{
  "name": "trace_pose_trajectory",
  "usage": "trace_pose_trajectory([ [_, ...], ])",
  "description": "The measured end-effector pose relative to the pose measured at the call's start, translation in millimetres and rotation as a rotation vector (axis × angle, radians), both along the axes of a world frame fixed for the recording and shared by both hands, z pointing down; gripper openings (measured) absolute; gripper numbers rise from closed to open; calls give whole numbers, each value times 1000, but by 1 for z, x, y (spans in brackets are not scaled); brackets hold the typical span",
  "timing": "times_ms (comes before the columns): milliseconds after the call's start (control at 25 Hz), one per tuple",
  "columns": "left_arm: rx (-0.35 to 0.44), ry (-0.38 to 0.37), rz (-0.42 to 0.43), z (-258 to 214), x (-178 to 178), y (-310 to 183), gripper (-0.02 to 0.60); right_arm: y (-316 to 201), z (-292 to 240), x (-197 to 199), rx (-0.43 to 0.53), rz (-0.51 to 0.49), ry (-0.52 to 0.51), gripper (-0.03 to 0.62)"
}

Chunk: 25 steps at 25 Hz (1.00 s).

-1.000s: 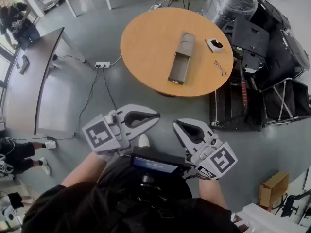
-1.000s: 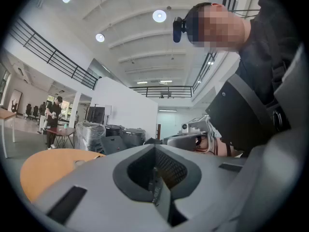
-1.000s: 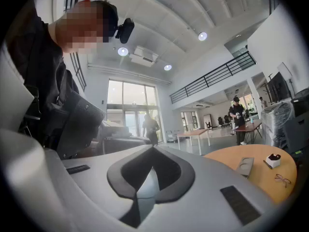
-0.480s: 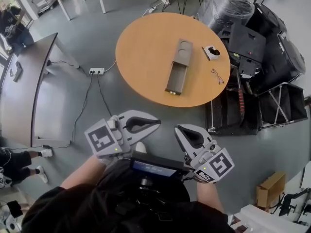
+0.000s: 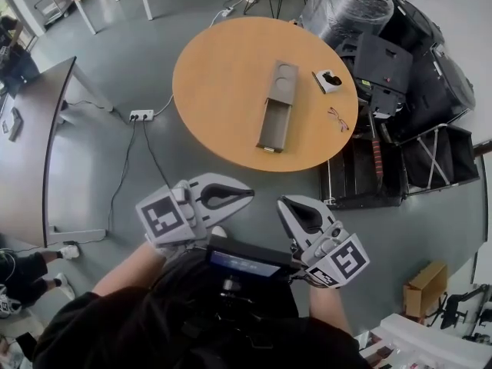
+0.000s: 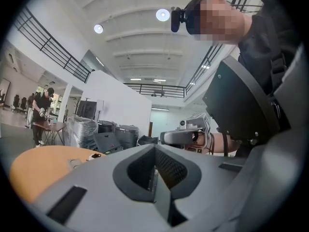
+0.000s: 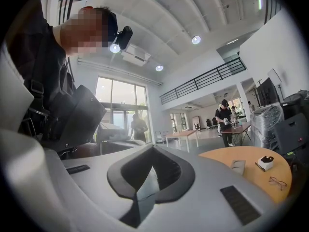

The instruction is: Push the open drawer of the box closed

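A slim grey rectangular box (image 5: 281,81) lies on the round, smooth orange-wood table (image 5: 215,91), with its shallow drawer (image 5: 274,127) pulled out toward the person. The matte grey left gripper (image 5: 247,193) and right gripper (image 5: 284,204) hang well apart from it, jaws pressed together on nothing.

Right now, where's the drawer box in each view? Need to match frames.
Head view: box upper centre on the round table, its drawer pulled out toward the person.
Left gripper view: box small and grey, low left, on the table's far part.
Right gripper view: box small, at the right, on the table.
Shared landmark: the round orange table.
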<state>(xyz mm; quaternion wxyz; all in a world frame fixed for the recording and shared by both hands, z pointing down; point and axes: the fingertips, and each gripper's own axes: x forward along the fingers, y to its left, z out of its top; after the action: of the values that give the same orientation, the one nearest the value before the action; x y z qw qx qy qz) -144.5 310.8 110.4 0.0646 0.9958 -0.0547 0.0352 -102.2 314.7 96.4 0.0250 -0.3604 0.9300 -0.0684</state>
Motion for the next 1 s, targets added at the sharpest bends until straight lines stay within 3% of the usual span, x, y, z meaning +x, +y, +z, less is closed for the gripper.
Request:
trace_pose_trajectory([
  [520,-24,14,19,10,-12,-18,26,-17,6,-13,-17,17,35,2],
  [1000,-30,17,0,20,23,-55,26,-54,24,22,-31,5,14,2],
])
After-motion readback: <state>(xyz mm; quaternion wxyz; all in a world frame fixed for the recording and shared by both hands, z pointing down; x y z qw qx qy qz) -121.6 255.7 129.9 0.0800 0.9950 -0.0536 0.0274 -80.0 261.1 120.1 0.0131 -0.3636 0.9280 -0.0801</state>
